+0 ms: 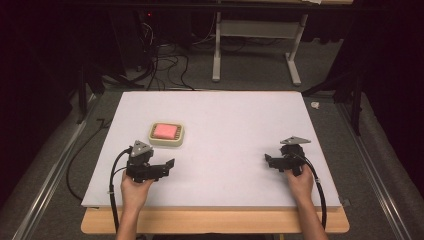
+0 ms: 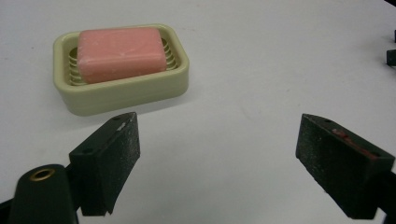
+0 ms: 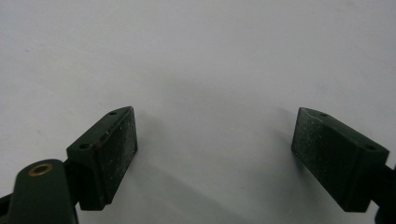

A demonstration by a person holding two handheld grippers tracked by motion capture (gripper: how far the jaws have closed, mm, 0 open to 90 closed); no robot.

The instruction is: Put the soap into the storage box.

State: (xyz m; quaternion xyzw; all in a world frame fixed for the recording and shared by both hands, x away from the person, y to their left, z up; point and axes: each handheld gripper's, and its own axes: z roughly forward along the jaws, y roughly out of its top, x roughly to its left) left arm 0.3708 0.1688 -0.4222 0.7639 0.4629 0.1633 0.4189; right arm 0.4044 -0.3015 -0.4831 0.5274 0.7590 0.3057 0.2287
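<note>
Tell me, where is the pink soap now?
The pink soap lies in the cream soap dish on the left half of the white board, just beyond the open left gripper; the left gripper view shows it at upper left.

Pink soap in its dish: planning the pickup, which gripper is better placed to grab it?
Left. The left gripper sits open just short of the soap in the dish; the right gripper faces bare table far off.
</note>
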